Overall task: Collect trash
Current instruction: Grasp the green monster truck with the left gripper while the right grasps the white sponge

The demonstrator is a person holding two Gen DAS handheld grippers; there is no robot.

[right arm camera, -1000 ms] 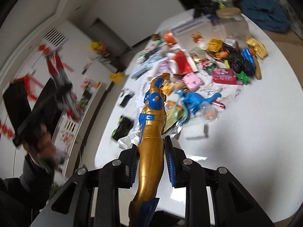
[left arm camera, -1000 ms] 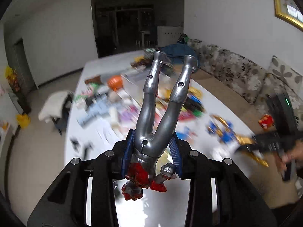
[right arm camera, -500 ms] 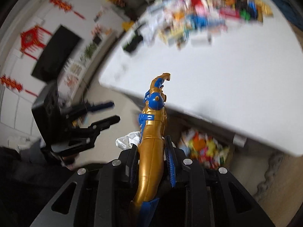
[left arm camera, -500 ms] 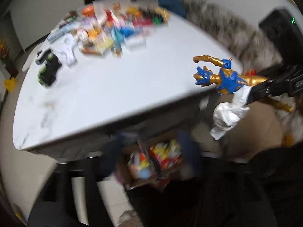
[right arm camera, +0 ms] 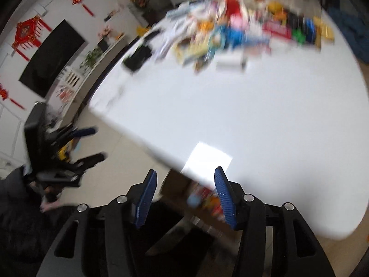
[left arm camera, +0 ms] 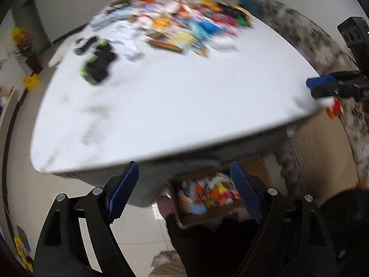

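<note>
Both tools hang just off the near edge of the white desk [left arm camera: 184, 106]. The left tool [left arm camera: 182, 191] has its blue-padded fingers [left arm camera: 122, 191] wide apart with nothing between them. The right tool [right arm camera: 184, 196] is likewise spread and grips nothing; from the left camera it shows at the desk's right corner [left arm camera: 332, 87].

Under the desk edge, below both tools, sits a cardboard box [left arm camera: 207, 198] holding a jumble of bright bits in red, yellow, orange and blue; from the right camera the same box [right arm camera: 203, 200] peeks out between the fingers. Its contents are too blurred to tell apart.

At the far side of the desk lies the pile [left arm camera: 180, 23] of wrappers, packets and toys, well apart from the tools. A black and green toy car [left arm camera: 96, 64] sits off to the pile's left, nearer the desk edge. A red packet [right arm camera: 276, 28] in the pile carries print, but motion blur leaves no word or brand readable anywhere.

On the wall hang red knot ornaments [right arm camera: 27, 32] beside a dark TV [right arm camera: 50, 57]. A patterned sofa [left arm camera: 322, 46] runs along the desk's right side.
</note>
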